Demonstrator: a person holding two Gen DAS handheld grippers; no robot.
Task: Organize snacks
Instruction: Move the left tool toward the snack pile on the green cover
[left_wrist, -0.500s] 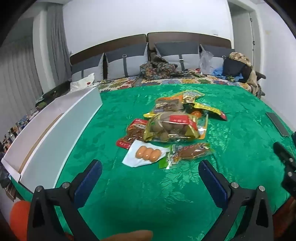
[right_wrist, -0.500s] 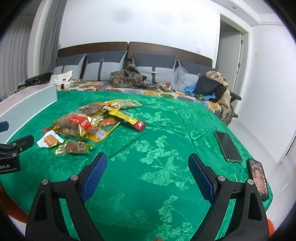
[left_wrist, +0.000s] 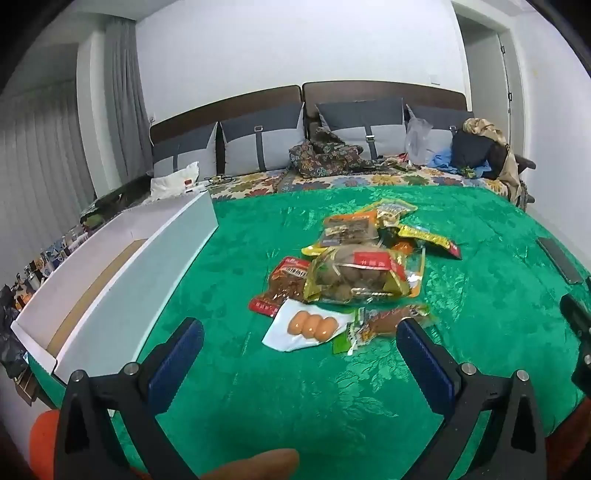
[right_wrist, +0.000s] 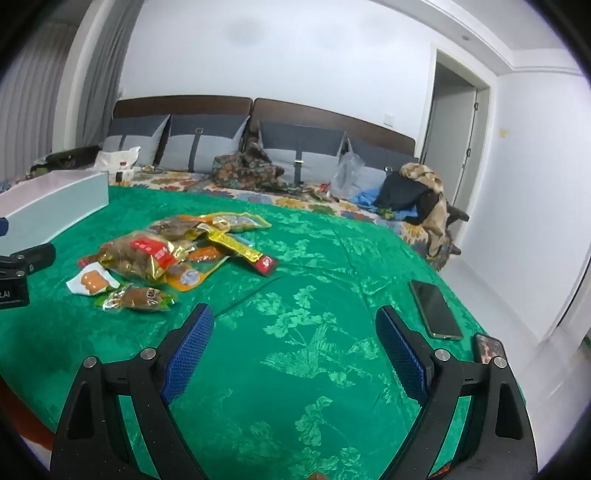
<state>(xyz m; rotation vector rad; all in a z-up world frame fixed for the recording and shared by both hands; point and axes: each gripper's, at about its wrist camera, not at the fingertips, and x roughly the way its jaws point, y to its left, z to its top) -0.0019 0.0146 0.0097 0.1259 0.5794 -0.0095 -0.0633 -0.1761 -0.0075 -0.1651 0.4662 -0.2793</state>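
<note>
The snack packets (left_wrist: 354, 273) lay heaped on the green bedspread (left_wrist: 295, 398), ahead of the left tongs (left_wrist: 299, 339) and well off to the left of the right tongs (right_wrist: 295, 332). The heap ran lengthwise away from the left tongs toward the headboard (left_wrist: 369, 90). Nearest those tongs lay a white pouch (left_wrist: 303, 328) showing three orange pieces, and just right of it a brown sausage packet (left_wrist: 388, 321), its long axis crosswise. Behind them sat a gold bag (left_wrist: 354, 280). Both tongs stood wide open, holding nothing. A white box (left_wrist: 147, 273) lay left of the left tongs. Two phones (right_wrist: 436, 308) lay right of the right tongs. Four grey cushions (left_wrist: 258, 144) lined the white-walled bedroom.
</note>
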